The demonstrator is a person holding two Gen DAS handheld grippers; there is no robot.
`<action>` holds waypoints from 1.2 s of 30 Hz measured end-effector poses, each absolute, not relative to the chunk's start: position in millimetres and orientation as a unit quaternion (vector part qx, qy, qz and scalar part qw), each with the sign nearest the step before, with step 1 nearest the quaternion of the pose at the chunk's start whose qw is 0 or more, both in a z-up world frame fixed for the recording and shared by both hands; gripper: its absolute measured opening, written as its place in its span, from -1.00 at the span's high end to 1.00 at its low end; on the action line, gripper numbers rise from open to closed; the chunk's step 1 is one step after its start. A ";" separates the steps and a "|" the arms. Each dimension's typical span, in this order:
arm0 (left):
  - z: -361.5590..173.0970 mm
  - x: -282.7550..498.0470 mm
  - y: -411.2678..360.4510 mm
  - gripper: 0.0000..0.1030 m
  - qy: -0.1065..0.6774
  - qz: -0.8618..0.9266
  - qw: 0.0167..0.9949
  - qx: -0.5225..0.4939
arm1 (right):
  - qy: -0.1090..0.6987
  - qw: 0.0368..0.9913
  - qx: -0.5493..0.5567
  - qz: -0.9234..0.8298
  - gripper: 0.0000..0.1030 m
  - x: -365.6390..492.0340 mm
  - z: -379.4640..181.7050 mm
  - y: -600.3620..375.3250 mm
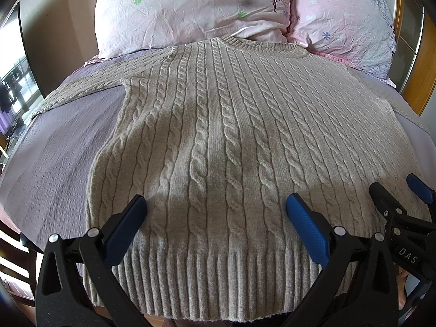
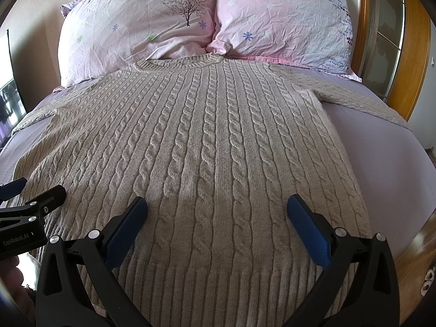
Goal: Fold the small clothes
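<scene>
A beige cable-knit sweater (image 1: 218, 125) lies flat and face up on the bed, neck toward the pillows, ribbed hem nearest me, both sleeves spread out sideways; it also shows in the right wrist view (image 2: 212, 141). My left gripper (image 1: 216, 207) is open and empty, hovering above the left part of the hem. My right gripper (image 2: 216, 207) is open and empty above the right part of the hem. The right gripper's fingers (image 1: 387, 196) show at the right edge of the left wrist view; the left gripper's fingers (image 2: 46, 196) show at the left edge of the right wrist view.
The bed has a lilac sheet (image 1: 54, 147), also seen in the right wrist view (image 2: 381, 141). Two pink flowered pillows (image 2: 136, 27) (image 2: 286, 19) lie at the head. A wooden frame (image 2: 414, 54) stands at the right, a window (image 1: 13, 90) at the left.
</scene>
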State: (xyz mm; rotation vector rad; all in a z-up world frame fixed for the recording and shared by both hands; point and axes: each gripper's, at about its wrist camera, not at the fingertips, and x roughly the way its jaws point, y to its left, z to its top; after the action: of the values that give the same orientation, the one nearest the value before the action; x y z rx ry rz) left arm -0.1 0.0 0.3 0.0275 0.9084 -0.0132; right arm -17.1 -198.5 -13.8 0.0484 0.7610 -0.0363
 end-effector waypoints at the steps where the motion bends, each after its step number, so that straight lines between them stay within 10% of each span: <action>1: 0.3 -0.2 0.0 -0.97 0.439 -0.006 0.899 0.013 | 0.371 0.928 0.024 -0.018 -0.97 -17.1 -13.8 -198.5; 36: 6.5 -8.1 0.0 -0.97 0.390 -0.024 0.920 0.025 | 0.355 0.930 0.010 0.092 -0.97 -17.2 -6.7 -225.4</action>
State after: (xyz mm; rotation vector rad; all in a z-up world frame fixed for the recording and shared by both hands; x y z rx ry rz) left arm -8.1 0.0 6.5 0.0506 0.8019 -0.0493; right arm -17.2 -225.4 -6.7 0.0210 0.7278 0.1891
